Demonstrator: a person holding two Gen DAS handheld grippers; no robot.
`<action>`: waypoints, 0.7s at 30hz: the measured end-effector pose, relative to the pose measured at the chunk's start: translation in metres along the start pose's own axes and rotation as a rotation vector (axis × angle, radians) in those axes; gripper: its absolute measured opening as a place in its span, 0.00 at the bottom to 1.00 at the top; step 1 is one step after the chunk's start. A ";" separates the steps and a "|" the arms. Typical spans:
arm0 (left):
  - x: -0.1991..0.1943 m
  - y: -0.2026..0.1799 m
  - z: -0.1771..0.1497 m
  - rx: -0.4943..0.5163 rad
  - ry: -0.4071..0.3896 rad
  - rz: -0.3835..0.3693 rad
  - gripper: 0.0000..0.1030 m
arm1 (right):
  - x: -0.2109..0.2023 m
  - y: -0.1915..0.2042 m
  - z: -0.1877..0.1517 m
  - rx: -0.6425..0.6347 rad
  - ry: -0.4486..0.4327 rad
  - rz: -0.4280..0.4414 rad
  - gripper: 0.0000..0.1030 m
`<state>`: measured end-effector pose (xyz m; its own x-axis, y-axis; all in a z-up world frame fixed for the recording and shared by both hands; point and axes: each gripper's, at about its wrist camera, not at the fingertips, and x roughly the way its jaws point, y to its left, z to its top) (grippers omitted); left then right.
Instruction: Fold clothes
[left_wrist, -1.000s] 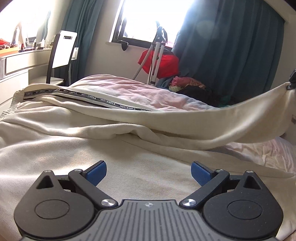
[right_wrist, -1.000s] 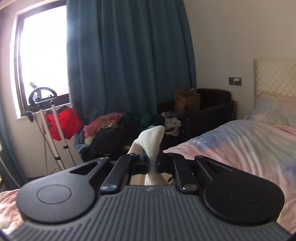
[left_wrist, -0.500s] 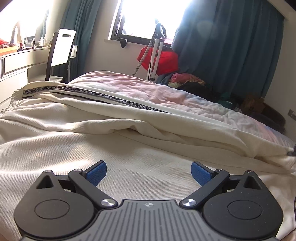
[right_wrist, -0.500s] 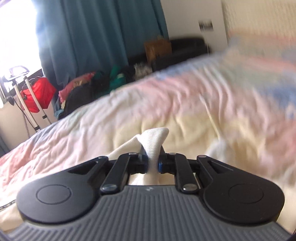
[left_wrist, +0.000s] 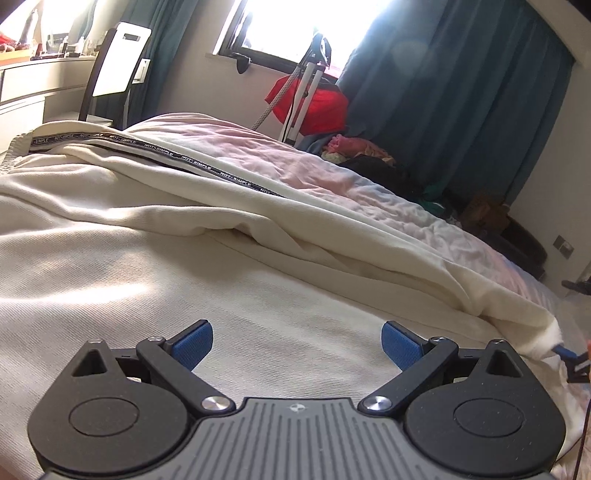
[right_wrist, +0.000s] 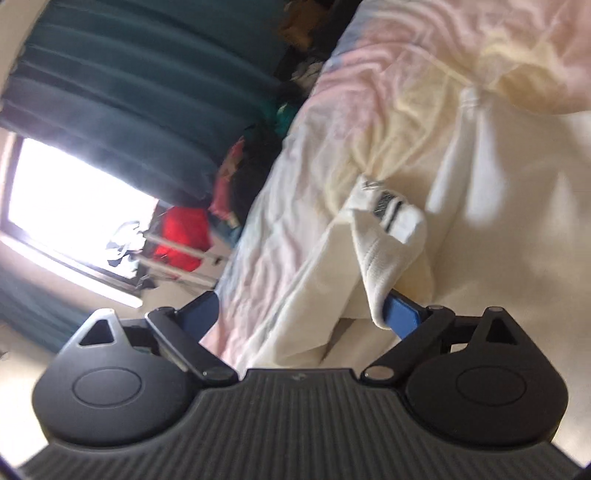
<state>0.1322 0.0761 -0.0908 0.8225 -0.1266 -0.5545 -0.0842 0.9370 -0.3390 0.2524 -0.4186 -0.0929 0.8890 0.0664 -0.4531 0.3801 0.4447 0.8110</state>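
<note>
Now, garment: one cream garment (left_wrist: 155, 258) lies spread over the bed (left_wrist: 369, 192), directly beneath and ahead of my left gripper (left_wrist: 297, 341).
Left gripper: my fingers stand wide apart, gripping nothing, low over the cloth.
Right gripper: my right gripper (right_wrist: 303, 308) is also spread wide; a ribbed cuff (right_wrist: 380, 251) drapes over its right blue pad (right_wrist: 400, 312), unclamped.
Trim: one black lettered band (left_wrist: 177, 155) runs along the garment's far fold.
Hard to read: the right wrist view is tilted and blurred; the left view shows only a sliver of my right gripper at its right edge.
Count: two grippers, one garment.
</note>
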 end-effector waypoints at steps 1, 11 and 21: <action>0.002 0.001 0.000 -0.007 0.004 0.002 0.96 | -0.008 -0.002 -0.003 0.001 -0.062 -0.005 0.95; 0.005 -0.002 -0.010 -0.003 0.037 -0.027 0.96 | 0.032 0.004 -0.020 0.022 0.165 0.209 0.93; 0.011 -0.008 -0.019 0.014 0.068 -0.034 0.96 | 0.121 0.009 0.027 0.084 0.132 -0.094 0.83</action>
<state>0.1311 0.0613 -0.1088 0.7847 -0.1794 -0.5933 -0.0491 0.9362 -0.3481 0.3705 -0.4311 -0.1305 0.8093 0.1470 -0.5687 0.4851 0.3787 0.7882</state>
